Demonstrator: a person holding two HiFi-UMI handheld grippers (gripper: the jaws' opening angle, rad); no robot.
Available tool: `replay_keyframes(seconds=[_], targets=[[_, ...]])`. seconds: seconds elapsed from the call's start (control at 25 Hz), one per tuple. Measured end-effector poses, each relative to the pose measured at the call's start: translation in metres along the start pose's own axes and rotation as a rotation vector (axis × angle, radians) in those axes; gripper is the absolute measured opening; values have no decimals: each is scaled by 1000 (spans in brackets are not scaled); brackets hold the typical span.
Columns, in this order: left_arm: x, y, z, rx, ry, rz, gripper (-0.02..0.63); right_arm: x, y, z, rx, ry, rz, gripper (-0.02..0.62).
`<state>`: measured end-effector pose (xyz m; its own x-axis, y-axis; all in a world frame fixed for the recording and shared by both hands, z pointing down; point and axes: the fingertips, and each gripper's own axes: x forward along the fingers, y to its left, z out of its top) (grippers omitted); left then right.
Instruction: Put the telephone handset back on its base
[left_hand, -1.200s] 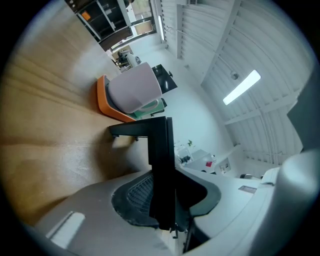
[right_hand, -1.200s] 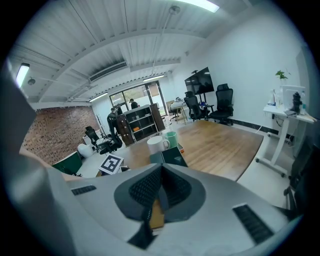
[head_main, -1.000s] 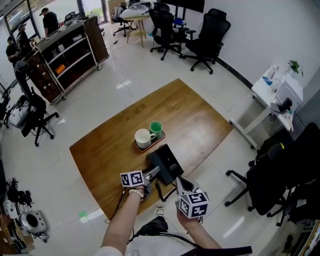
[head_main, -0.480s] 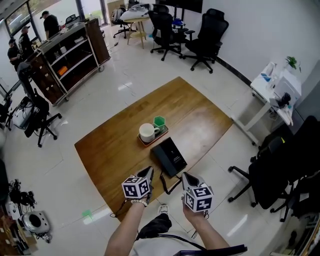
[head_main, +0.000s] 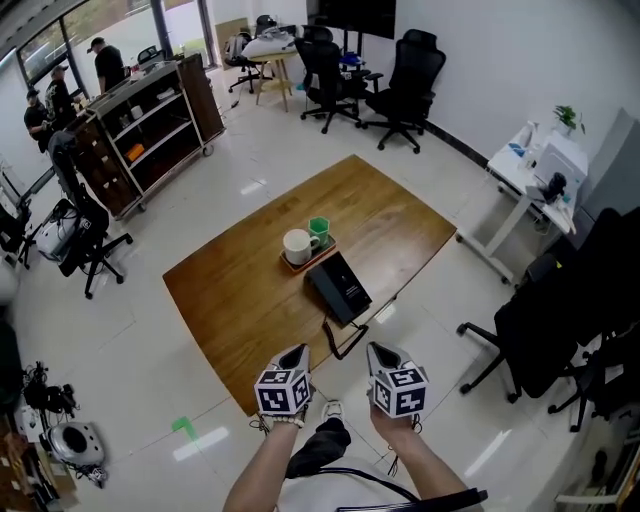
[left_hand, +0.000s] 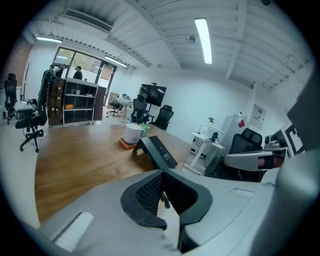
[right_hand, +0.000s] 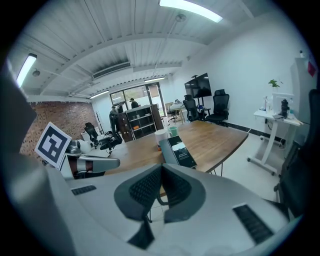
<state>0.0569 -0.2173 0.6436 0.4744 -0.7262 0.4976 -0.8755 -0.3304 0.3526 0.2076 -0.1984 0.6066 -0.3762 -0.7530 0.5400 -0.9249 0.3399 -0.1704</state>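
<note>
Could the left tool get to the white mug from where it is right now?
Probably not yet: the left tool hangs shut off the table's near edge, the mug well beyond. Only bare wood lies between, so stepping closer should do.

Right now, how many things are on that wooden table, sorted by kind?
Cups: 2, a white mug and a green cup
Trays: 1, the tray under the white mug
Telephones: 1, the black telephone with its cord
Total: 4
</note>
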Motion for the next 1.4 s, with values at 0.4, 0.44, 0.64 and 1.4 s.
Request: replay_keyframes(seconds=[0.4, 0.44, 0.64, 1.4], targets=[[-102, -49, -65, 39, -20, 7, 0, -98, 46, -70, 28, -25, 2, 2], [-113, -52, -69, 41, -23, 9, 0, -106, 52, -74, 28, -30, 1, 2], [-155, -61, -75, 57, -44, 25, 0, -140, 75, -84, 43, -58, -8, 2], [-161, -82, -59, 84, -55, -60, 0, -160, 82, -74, 52, -106, -97, 3]])
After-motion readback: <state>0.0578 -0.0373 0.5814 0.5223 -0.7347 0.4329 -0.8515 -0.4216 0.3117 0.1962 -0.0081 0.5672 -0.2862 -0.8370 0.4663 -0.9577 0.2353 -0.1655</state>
